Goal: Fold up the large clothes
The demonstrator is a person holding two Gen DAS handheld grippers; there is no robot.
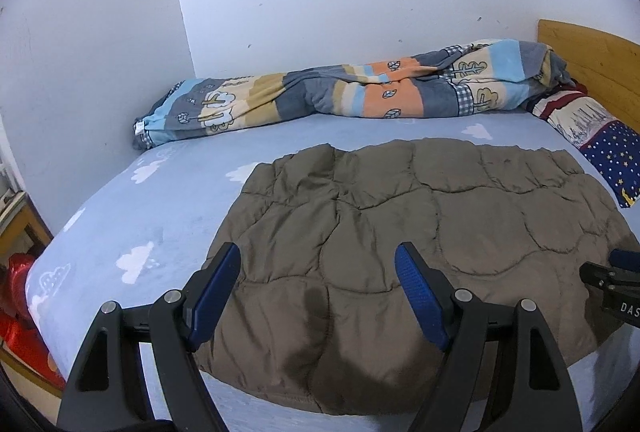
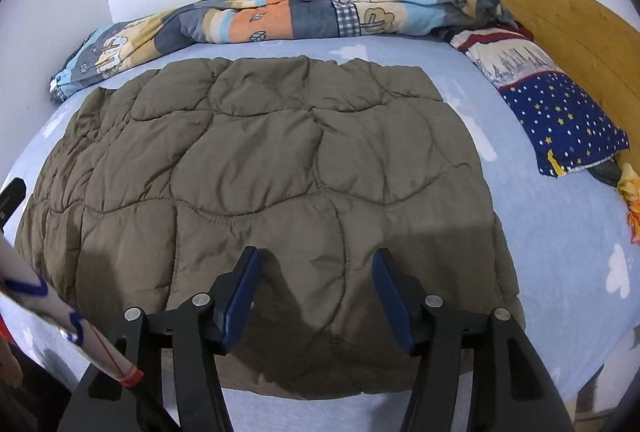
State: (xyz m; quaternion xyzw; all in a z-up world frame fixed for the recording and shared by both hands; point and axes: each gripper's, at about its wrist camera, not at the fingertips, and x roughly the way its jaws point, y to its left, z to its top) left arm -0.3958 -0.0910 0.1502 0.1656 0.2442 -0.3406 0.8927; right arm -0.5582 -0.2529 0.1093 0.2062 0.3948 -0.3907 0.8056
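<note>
Only left gripper view shows red bag.

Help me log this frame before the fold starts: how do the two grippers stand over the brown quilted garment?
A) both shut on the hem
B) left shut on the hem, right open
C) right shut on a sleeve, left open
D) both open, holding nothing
D: the left gripper and right gripper both hang open above the brown quilted garment, fingers apart, no fabric between them.

patterned blanket bunched along wall | starry pillow by wooden headboard | cloud-print sheet
</note>
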